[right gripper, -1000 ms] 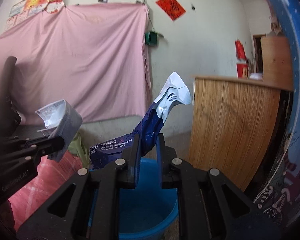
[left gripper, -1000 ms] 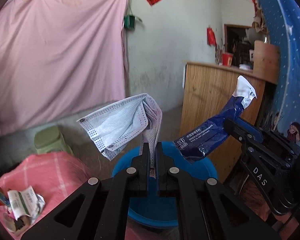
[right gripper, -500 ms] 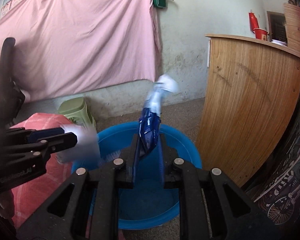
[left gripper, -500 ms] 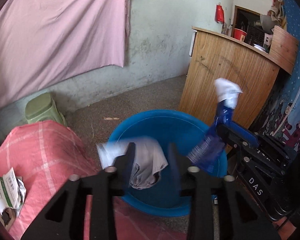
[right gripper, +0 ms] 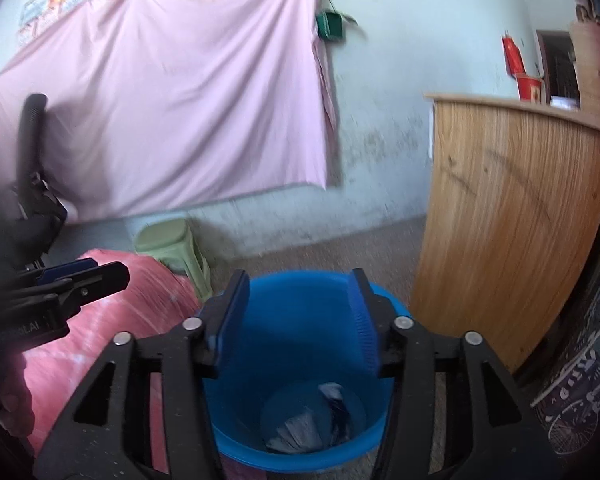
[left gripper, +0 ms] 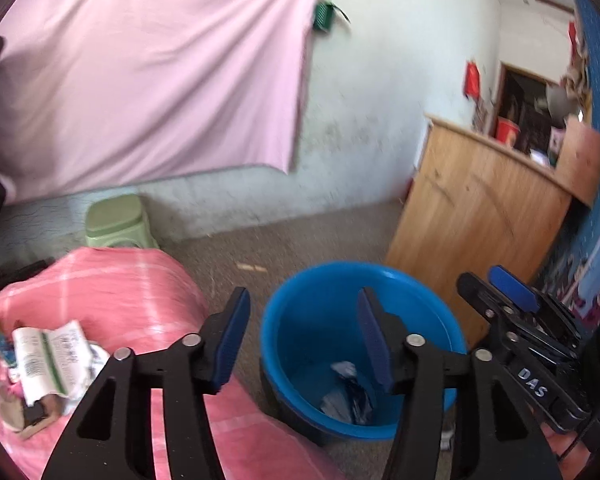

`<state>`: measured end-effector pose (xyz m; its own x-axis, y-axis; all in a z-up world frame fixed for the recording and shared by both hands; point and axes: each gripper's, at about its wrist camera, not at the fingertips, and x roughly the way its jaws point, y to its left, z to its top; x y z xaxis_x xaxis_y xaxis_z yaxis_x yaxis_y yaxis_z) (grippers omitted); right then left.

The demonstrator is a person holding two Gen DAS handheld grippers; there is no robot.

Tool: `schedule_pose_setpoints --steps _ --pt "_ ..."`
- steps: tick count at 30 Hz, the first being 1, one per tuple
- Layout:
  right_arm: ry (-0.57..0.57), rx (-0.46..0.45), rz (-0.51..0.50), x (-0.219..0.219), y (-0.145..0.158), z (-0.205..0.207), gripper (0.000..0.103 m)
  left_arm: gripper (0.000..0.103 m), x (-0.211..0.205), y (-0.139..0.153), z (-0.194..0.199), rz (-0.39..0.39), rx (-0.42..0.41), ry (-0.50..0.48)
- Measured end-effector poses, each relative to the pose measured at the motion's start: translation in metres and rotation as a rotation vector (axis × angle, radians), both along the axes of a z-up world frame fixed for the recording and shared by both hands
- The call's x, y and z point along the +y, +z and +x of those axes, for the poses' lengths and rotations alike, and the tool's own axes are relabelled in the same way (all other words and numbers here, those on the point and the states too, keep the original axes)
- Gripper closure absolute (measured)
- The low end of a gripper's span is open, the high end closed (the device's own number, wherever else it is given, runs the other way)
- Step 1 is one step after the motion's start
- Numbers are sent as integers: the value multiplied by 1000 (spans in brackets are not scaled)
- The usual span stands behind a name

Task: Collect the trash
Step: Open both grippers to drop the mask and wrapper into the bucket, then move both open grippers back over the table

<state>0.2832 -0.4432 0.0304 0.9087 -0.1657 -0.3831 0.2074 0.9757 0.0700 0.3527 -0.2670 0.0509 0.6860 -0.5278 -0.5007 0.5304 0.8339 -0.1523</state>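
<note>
1. Blue plastic bucket (right gripper: 300,360) on the floor holds the dropped trash: a pale mask (right gripper: 296,432) and a dark blue wrapper (right gripper: 340,404) lie at its bottom, touching each other.
2. Right gripper (right gripper: 296,320) hangs directly over the bucket mouth; its fingers have just been opening, now stand wide, nothing between them.
3. Left gripper (left gripper: 300,336) sits at the bucket's 9 o'clock rim, over the gap between bucket and bed; its fingers have also just been opening, about half spread and empty.
4. Remaining trash: a crumpled printed paper packet (left gripper: 48,356) with scraps around it lies on the pink checked bed cover (left gripper: 140,280), at about 9 o'clock from the left fingers. Its long axis runs roughly from 11 to 5 o'clock in the left wrist view.
5. Judgement: the left hand is the nearer one; the next pick means swinging it toward 9 o'clock and down onto the packet.
6. The cover is soft and rumpled, so fingers may snag cloth.
7. Room: grey gritty floor, green stool (left gripper: 116,220) at 11 o'clock, pink sheet (left gripper: 148,80) on the wall, wooden counter (left gripper: 480,216) at 2 o'clock.
</note>
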Motion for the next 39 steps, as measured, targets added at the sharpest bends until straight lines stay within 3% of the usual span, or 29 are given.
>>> schedule_pose_setpoints --steps 4,6,8,11,18,29,33,39 --pt "28 -92 9 15 16 -8 10 44 33 11 -9 -47 -52 88" --pt "49 -133 21 23 24 -12 4 33 52 18 -14 -66 -91 146" --pt "68 -176 34 33 32 -16 0 15 69 24 -20 -77 -127 200" --pt "112 -239 53 51 42 -21 0 4 102 32 -33 -95 -193 297" --pt "213 -332 37 97 53 -24 0 2 167 38 -67 -98 -313 442" --pt "352 -391 -1 162 56 -25 0 2 235 23 -98 -74 -422 572" --pt "392 -356 -6 181 51 -13 0 2 254 12 -101 -68 -404 594" --pt "427 -225 -41 200 36 17 0 2 275 -9 -82 -19 -266 574"
